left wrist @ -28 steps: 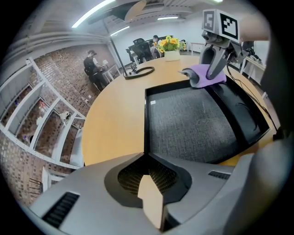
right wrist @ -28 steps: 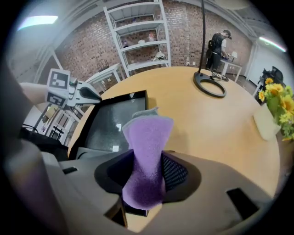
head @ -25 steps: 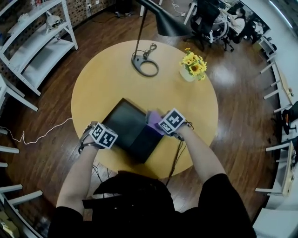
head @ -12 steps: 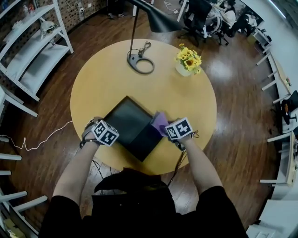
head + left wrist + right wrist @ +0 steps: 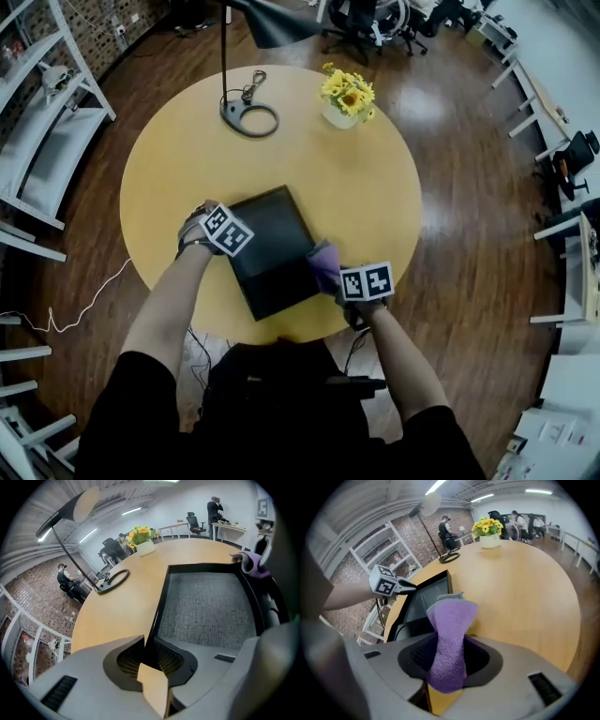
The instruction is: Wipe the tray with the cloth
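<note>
Your right gripper (image 5: pixel 450 644) was pinching the soft, floppy cloth (image 5: pixel 451 616) beside the stiff, light-looking tray (image 5: pixel 272 246) at the near edge of the table (image 5: pixel 356 178), while your left gripper (image 5: pixel 150 641), jaws just eased apart, straddled its rim, probably the best spot to hold it

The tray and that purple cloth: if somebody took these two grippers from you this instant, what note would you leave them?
Left gripper: astride the tray's left rim, jaws just opening, pads seemingly off it.
Right gripper: shut on the purple cloth, jaws just tightened a little.
Things: the tray lies flat on the round table; the cloth hangs at the tray's right edge.
Done: cannot tell how much is wiped; no dirt shows.
Left: probably steady the tray, then sweep the cloth across its floor.
</note>
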`<state>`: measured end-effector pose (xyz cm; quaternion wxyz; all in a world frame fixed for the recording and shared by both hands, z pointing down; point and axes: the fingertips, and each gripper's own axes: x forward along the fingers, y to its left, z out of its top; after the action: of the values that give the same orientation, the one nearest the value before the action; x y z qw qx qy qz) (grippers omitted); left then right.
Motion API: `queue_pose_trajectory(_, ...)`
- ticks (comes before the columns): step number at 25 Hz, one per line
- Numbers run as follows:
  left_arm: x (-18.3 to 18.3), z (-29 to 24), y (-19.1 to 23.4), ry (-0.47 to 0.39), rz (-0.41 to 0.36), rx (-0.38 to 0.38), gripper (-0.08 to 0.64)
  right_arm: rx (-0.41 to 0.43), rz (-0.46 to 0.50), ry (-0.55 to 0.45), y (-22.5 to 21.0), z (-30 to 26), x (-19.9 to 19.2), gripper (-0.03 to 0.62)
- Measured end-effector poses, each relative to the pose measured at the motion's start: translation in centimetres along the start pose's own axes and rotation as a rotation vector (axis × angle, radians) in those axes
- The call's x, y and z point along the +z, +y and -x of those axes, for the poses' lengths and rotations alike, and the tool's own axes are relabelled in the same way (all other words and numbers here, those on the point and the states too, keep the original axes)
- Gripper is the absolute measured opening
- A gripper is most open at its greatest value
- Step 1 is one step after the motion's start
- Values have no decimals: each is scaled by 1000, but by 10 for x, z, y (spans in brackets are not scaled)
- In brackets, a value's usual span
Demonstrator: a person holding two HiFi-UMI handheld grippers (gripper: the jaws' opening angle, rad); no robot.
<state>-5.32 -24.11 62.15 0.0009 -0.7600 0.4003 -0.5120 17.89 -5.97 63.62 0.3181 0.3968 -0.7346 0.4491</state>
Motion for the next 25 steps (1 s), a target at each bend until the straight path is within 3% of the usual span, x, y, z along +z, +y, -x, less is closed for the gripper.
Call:
queue_pose_trajectory(3, 17, -11, 3, -11, 15, -17, 54, 34, -83, -37, 10, 1, -9, 153)
queue_pose_trajectory(7, 20, -12, 16, -27, 73, -28, 80, 81, -49, 5, 27, -5, -12, 153)
queue_pose_trajectory(12, 11, 30, 36, -191, 286, 0, 83, 135, 70, -33, 23, 19, 11, 153)
queue_pose_trajectory(15, -17, 53, 28, -214, 457, -28, 123, 91, 294, -78, 7, 27, 60, 153)
queue_pose_trajectory(18, -34, 74, -7, -222, 607, -103, 129, 22, 621, -81, 14, 16, 116, 153)
queue_pose_trajectory(25, -42, 81, -81, -107, 718, -195, 146, -8, 1312, 29, 82, -55, 191, 153)
